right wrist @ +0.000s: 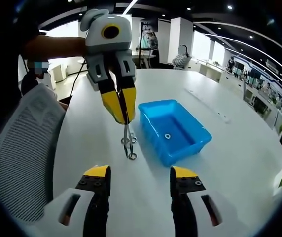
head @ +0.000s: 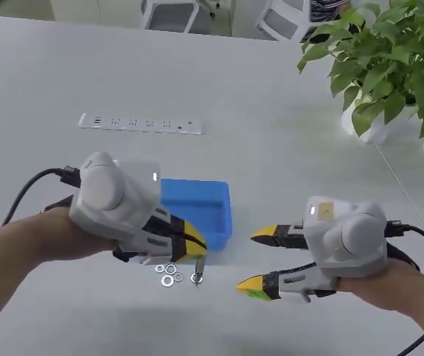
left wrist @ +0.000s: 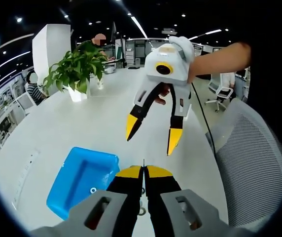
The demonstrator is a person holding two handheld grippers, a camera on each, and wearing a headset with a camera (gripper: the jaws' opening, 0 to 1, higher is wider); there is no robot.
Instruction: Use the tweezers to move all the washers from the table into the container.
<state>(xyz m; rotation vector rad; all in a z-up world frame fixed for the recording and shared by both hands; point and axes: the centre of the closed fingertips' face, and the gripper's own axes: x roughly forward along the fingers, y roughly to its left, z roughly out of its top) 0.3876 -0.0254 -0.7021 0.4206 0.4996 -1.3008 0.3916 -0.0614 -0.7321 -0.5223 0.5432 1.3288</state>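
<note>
Left gripper (right wrist: 123, 116): jaws clenched on the tweezers (right wrist: 126, 134), which hang from its tips down to the table (head: 271, 111). Loose washers (head: 169, 273) lie on the table directly beneath and beside those tips. One washer (right wrist: 167, 136) sits inside the blue container (right wrist: 185, 149), just beside this gripper. Right gripper (head: 255, 259): jaws spread, holding nothing, apart from the washers.

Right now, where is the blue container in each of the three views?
Head view: blue container at centre, partly behind the left gripper.
Left gripper view: blue container at lower left.
Right gripper view: blue container right of centre.
Shared landmark: loose washers beside it.
</note>
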